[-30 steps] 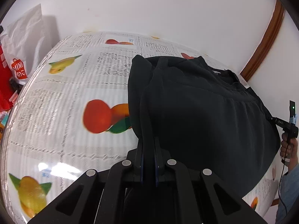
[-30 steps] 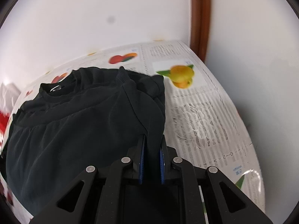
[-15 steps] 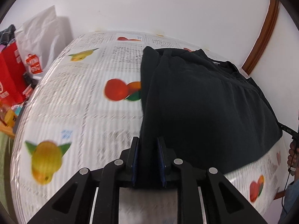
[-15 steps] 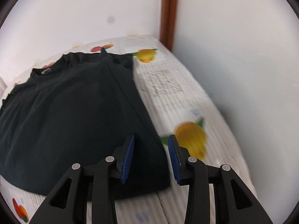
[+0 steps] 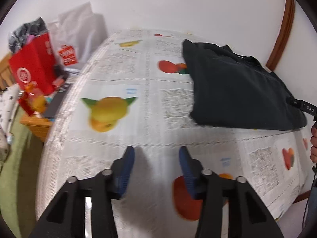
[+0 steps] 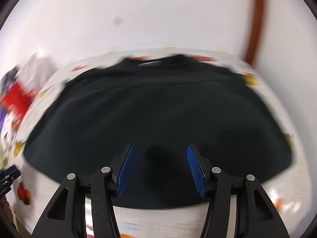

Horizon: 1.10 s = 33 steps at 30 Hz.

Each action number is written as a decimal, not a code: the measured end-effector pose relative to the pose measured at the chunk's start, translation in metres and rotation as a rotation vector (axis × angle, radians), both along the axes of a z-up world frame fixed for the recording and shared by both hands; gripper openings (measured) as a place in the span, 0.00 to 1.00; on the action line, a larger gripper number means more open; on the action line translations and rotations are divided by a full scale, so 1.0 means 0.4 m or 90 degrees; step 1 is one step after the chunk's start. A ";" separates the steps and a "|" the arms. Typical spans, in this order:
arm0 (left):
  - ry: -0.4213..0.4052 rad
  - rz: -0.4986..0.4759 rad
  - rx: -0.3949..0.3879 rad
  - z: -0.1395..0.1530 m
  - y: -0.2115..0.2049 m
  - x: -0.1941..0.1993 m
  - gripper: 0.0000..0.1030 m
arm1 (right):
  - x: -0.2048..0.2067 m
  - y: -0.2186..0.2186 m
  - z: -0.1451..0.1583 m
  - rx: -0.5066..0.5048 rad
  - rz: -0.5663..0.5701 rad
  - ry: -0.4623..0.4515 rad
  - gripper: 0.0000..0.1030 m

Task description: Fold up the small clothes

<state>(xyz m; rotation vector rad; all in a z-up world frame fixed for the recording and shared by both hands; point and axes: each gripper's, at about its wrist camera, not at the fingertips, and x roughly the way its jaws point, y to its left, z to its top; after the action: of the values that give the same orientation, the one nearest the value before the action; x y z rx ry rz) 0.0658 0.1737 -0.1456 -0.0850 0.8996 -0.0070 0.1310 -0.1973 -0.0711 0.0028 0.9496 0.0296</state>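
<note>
Just beyond opening jaws, dark garment (image 6: 158,107)

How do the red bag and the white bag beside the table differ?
The red bag is bright red with a round white emblem; the white bag is pale, with a small red and white logo. The red bag has dark cloth bulging from its top; the white bag shows nothing sticking out. The red bag stands nearer the camera, the white bag behind it by the wall. Both stand upright beside the table.
</note>
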 end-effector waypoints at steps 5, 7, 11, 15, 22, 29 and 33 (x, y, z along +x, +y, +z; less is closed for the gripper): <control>0.001 0.022 -0.004 -0.005 0.047 -0.014 0.49 | -0.025 0.260 -0.034 -0.044 0.109 -0.014 0.52; -0.002 0.018 0.014 -0.002 0.049 -0.018 0.54 | -0.061 0.345 -0.032 -0.049 0.166 -0.021 0.52; -0.005 0.026 0.042 -0.002 0.056 -0.011 0.57 | -0.112 0.459 -0.051 -0.097 0.262 -0.023 0.52; -0.010 0.035 0.010 -0.007 0.075 -0.007 0.59 | -0.131 0.544 -0.092 -0.203 0.319 -0.035 0.52; -0.020 0.037 -0.027 -0.019 0.090 -0.006 0.62 | -0.100 0.626 -0.111 -0.279 0.342 -0.081 0.51; -0.020 0.039 -0.002 -0.021 0.073 -0.002 0.65 | -0.012 0.660 -0.129 -0.260 0.305 -0.075 0.16; -0.018 0.050 -0.008 -0.016 0.069 0.000 0.65 | 0.022 0.644 -0.097 -0.179 0.300 -0.062 0.13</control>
<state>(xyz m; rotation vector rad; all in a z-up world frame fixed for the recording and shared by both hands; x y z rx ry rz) 0.0659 0.2012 -0.1519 -0.1321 0.8669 0.0588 0.1399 0.0603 -0.1098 -0.4779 0.8330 0.3277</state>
